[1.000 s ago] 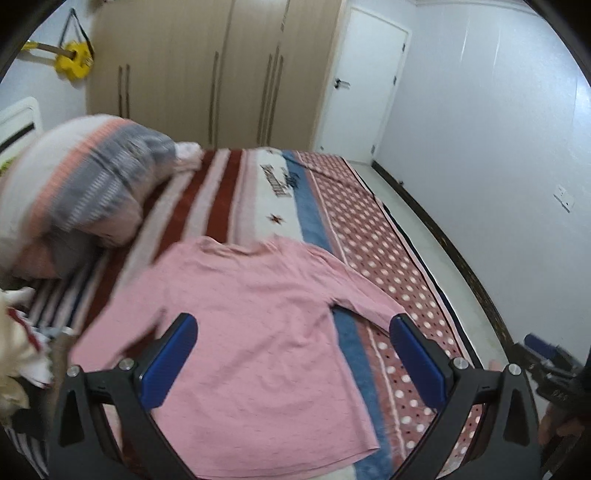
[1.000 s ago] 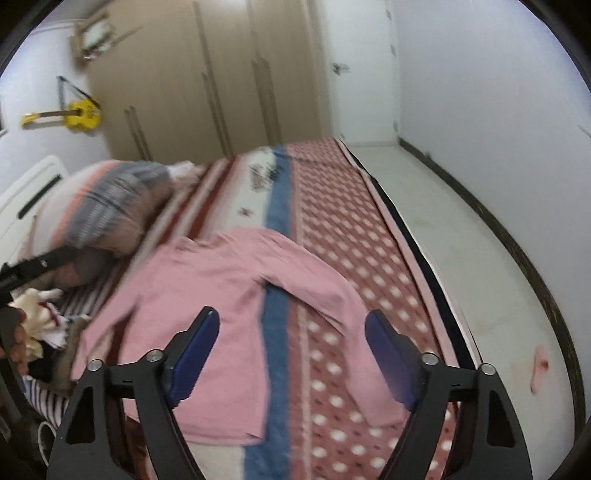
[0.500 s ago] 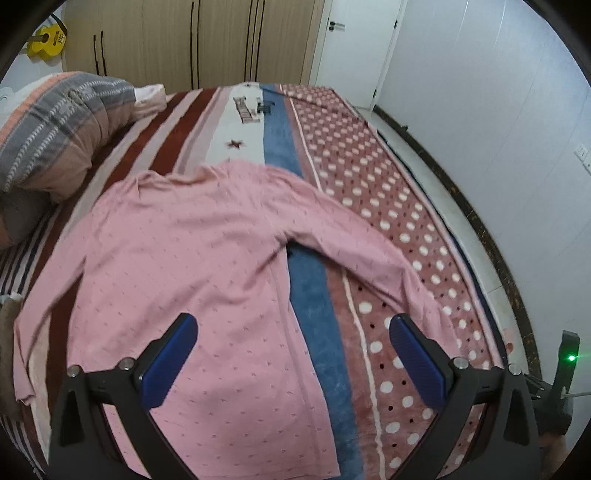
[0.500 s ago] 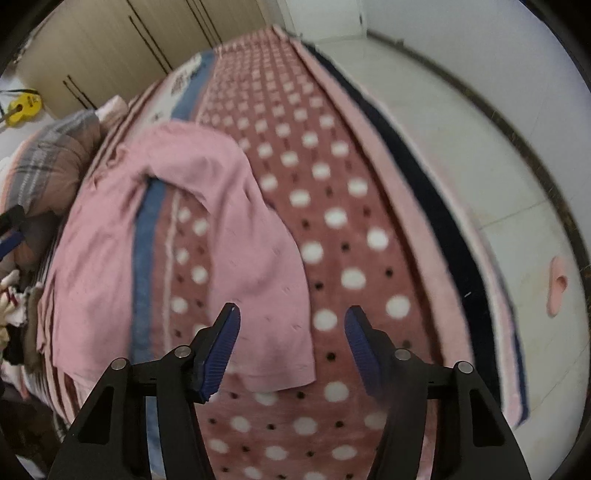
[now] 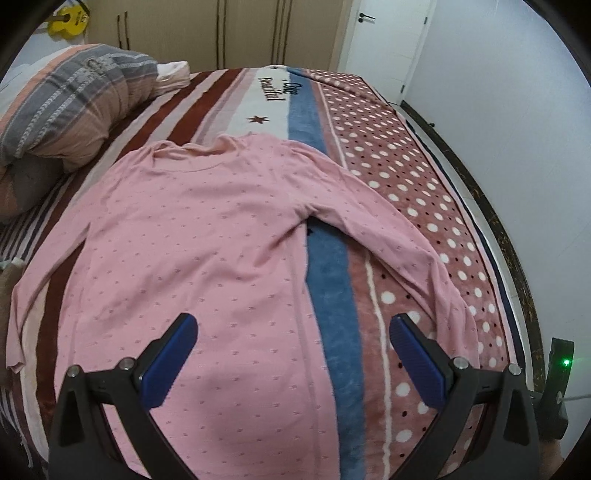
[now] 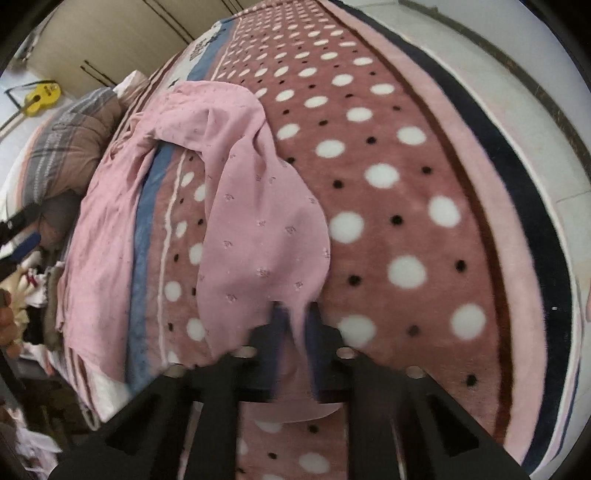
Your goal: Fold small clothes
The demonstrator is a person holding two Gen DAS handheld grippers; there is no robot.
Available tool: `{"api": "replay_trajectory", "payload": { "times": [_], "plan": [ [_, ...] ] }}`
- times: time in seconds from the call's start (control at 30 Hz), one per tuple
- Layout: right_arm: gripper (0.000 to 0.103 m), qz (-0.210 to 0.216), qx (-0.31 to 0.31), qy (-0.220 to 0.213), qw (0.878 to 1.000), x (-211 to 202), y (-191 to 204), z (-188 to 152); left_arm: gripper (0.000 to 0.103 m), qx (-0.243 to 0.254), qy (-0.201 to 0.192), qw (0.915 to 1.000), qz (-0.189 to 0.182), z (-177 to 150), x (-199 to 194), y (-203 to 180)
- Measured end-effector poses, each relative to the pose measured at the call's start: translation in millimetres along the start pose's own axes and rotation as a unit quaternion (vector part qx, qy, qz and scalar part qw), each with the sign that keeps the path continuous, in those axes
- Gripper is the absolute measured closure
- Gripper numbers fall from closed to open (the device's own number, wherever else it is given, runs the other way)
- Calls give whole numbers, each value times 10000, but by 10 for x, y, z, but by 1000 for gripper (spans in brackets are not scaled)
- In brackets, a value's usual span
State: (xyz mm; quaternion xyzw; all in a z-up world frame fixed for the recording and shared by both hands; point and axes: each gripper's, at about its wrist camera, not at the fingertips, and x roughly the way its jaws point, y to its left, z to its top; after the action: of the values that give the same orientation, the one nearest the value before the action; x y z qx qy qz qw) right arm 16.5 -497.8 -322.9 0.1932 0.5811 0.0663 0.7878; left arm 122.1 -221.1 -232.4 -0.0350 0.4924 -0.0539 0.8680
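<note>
A pink long-sleeved shirt [image 5: 207, 236] lies spread flat on the striped and dotted blanket [image 5: 406, 166] of a bed, collar away from me. My left gripper [image 5: 291, 321] hovers open over the shirt's lower body and its right hem edge, with nothing held. In the right wrist view the shirt's right sleeve [image 6: 258, 221] runs down across the dotted part of the blanket. My right gripper [image 6: 293, 314] has its jaws closing on the sleeve's cuff end, and pink cloth is pinched between the fingers.
A striped pillow [image 5: 74, 110] sits at the bed's far left. A wardrobe [image 5: 240, 33], a yellow toy guitar [image 5: 70, 22] and a white door [image 5: 388, 37] stand beyond. Floor [image 6: 535, 92] runs along the bed's right edge. Loose clothes [image 6: 33, 288] pile at the left.
Both grippers have come down closer to the bed. The right gripper's jaws went from wide apart to pinched on the sleeve's cuff. The left gripper stays open.
</note>
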Motion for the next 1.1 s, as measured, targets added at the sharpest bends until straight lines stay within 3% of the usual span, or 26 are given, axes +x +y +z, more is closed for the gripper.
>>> {"api": "replay_trajectory", "payload": {
  "times": [0.1, 0.33, 0.47, 0.53, 0.57, 0.6, 0.83, 0.87, 0.93, 0.97, 1.0, 1.1],
  "plan": [
    [101, 164, -90, -125, 9997, -98, 79, 42, 1, -48, 75, 9999, 67, -1, -34, 103],
    [102, -559, -669, -633, 9942, -657, 217, 195, 1, -121, 202, 9996, 171, -87, -105, 337],
    [97, -327, -490, -286, 9979, -614, 109, 167, 1, -153, 201, 9996, 88, -121, -110, 356],
    [82, -240, -366, -40, 9990, -460, 93, 58, 1, -139, 267, 9995, 15, -158, -74, 333],
    [63, -178, -284, 33, 9994, -397, 87, -7, 1, -136, 297, 9995, -17, -175, -56, 323],
    [52, -90, -172, 101, 9998, -330, 76, -67, 1, -142, 334, 9993, -57, -198, -33, 314],
    [49, 237, 377, 290, 9986, -47, -71, -273, 1, -176, 456, 9986, -211, -320, 84, 284],
    [49, 358, 432, 269, 9981, -35, -77, -273, 1, -189, 462, 9985, -231, -331, 97, 287],
    [65, 762, 542, 286, 9952, 18, -64, -273, 1, -225, 497, 9982, -263, -350, 122, 281],
    [88, 921, 603, 383, 9932, 75, -49, -261, 1, -223, 521, 9981, -259, -354, 134, 269],
    [95, 964, 627, 449, 9923, 113, -28, -257, 1, -207, 532, 9981, -245, -357, 137, 264],
    [99, 860, 479, 259, 9948, 43, 64, -206, 1, -153, 505, 9984, -197, -321, 110, 242]
  ]
}}
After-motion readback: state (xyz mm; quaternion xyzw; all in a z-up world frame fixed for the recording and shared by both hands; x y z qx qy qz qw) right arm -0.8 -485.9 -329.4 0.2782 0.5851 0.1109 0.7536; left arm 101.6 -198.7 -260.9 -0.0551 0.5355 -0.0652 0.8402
